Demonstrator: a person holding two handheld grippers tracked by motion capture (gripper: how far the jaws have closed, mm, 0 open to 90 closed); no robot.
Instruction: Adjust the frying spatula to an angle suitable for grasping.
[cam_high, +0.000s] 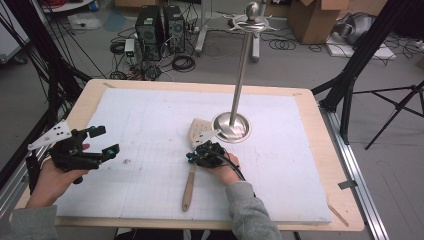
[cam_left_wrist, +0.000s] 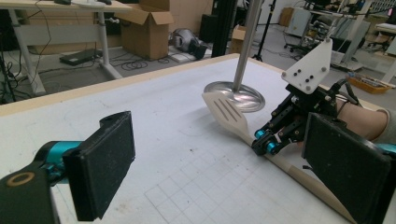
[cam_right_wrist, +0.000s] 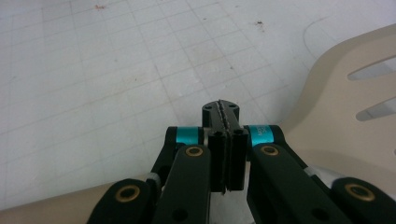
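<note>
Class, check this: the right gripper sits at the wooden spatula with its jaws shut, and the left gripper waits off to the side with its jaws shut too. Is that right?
Not quite. The left gripper has its jaws wide open, as the left gripper view shows. The rest holds: the right gripper is shut at the wooden spatula, and the left one waits off to the side.

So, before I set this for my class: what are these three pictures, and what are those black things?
There is no robot. A person holds black tongs in each hand. One picture looks down from above the table. The other two come from cameras riding on the tongs. On the white board lie a wooden spatula and a metal stand. The left tongs are open and empty. The right tongs are shut over the spatula's neck. I cannot tell whether they pinch it.
</note>
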